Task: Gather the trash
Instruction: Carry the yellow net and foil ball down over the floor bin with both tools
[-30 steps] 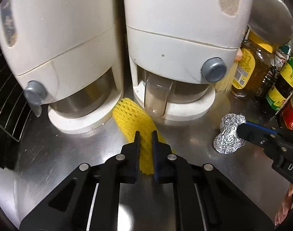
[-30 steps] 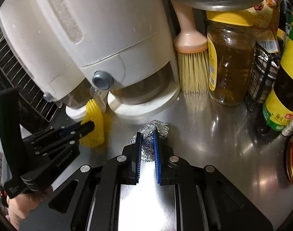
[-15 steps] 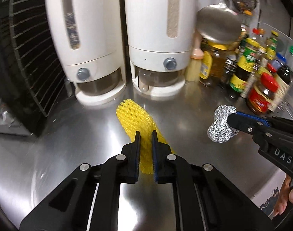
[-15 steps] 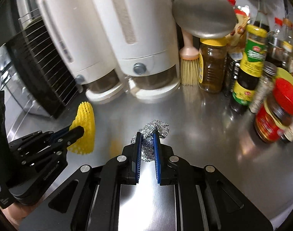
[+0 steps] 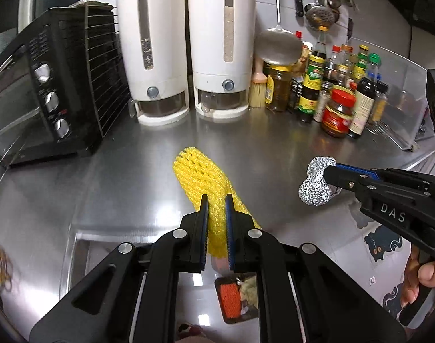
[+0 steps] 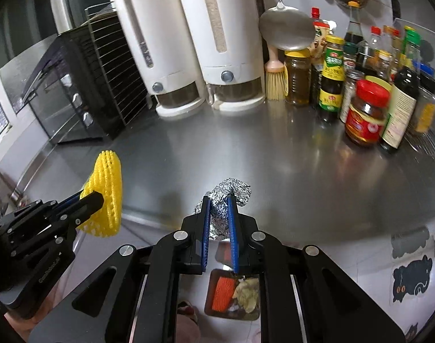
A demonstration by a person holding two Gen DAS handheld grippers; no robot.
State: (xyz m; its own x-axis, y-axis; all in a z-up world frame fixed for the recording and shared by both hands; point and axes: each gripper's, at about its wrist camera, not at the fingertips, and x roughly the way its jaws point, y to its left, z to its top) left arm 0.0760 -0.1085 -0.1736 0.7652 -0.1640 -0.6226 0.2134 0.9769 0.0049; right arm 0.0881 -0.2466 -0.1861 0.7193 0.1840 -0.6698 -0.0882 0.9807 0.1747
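My left gripper (image 5: 216, 200) is shut on a yellow foam fruit net (image 5: 201, 177), which hangs in the air over the front edge of the steel counter (image 5: 131, 177). In the right wrist view the same yellow net (image 6: 107, 188) shows at the left, clamped in the left gripper (image 6: 93, 200). My right gripper (image 6: 218, 201) is shut on a crumpled ball of aluminium foil (image 6: 231, 193). From the left wrist view the foil ball (image 5: 316, 183) sits at the tip of the right gripper (image 5: 331, 175). Below both grippers stands a bin (image 6: 231, 294) holding orange and pale scraps.
Two white grain dispensers (image 5: 186, 43) stand at the back of the counter, with a black toaster oven (image 5: 46, 85) on the left. Bottles and jars (image 5: 340, 94) crowd the back right, beside a brush (image 5: 257, 91) and a hanging ladle (image 5: 280, 45). A person's fingers (image 5: 420, 280) hold the right gripper's handle.
Both grippers have drawn back from the dispensers toward the counter's front edge and risen a little, carrying the yellow net and the foil ball. The bin below has come into view.
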